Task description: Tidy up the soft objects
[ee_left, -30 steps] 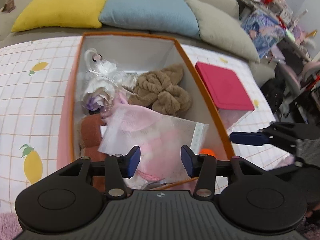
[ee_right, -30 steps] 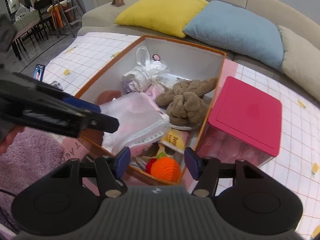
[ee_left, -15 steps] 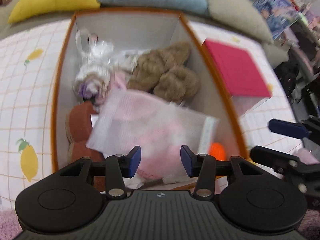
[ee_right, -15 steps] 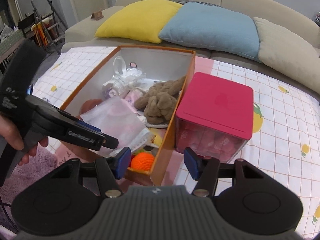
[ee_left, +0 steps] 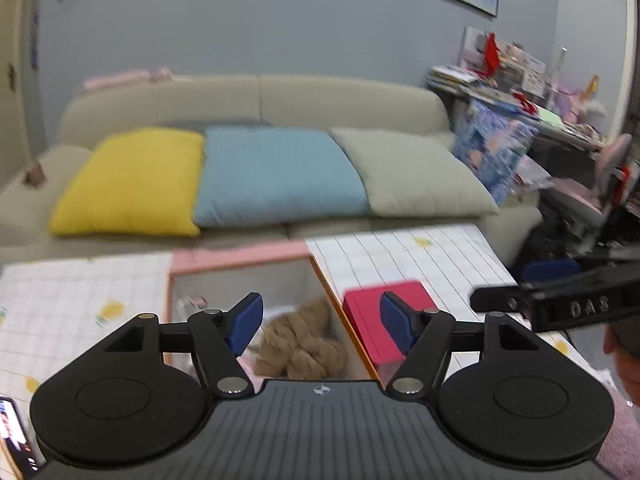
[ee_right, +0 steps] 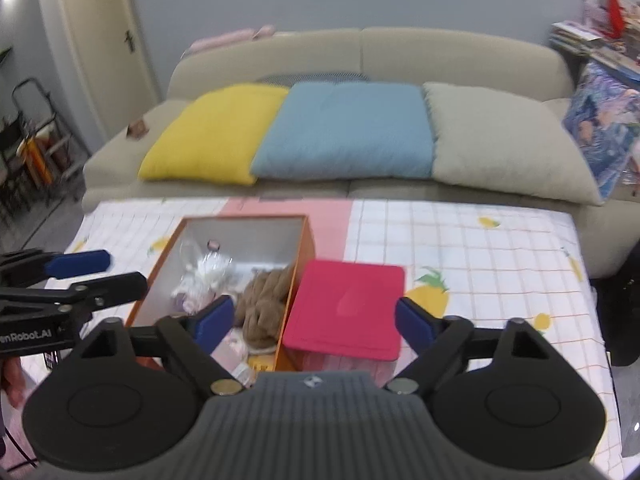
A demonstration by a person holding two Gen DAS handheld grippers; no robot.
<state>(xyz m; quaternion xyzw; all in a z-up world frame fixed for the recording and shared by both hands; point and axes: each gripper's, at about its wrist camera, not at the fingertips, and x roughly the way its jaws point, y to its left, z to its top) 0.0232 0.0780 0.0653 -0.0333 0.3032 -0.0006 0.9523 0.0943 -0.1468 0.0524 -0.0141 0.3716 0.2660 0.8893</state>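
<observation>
An orange open box stands on the checked tablecloth, holding a brown plush toy, a white wrapped bundle and other soft items. It also shows in the left wrist view with the brown plush. My left gripper is open and empty, raised back from the box. My right gripper is open wide and empty, pulled back above the near edge. Each gripper shows in the other's view: the right one, the left one.
A box with a red lid stands right of the orange box. A beige sofa behind the table carries yellow, blue and grey cushions. Cluttered shelves stand at right. A phone lies at left.
Both grippers have pulled back and tilted up from the box, so the sofa and wall now fill the views. Both grippers' jaws have opened wider. Nothing is held.
</observation>
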